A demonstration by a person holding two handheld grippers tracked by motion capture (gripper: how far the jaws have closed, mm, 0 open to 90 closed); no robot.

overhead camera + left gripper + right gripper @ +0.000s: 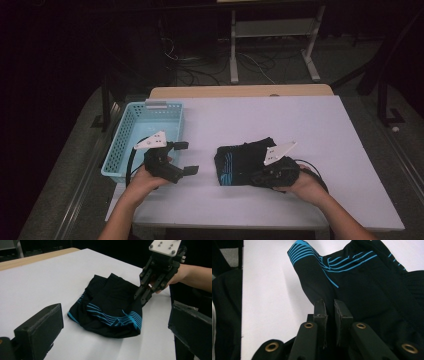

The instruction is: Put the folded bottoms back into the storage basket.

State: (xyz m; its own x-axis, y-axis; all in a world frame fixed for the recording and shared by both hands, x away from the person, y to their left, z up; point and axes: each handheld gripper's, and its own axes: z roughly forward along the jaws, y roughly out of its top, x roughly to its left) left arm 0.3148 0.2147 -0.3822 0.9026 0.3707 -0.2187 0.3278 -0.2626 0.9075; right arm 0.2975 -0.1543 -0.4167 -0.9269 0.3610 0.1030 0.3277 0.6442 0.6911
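- Black garment (242, 162) with blue stripes sits folded mid-table, right of the blue basket (131, 131).
- Right gripper (142, 297) pinches its near-right edge, jaws pressed together.
- Left gripper (186, 157) hovers spread, between basket and garment.

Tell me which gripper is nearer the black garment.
Right. The right gripper is shut on the near right edge of the black garment. The left gripper is open, off to the garment's left, apart from it, beside the basket.
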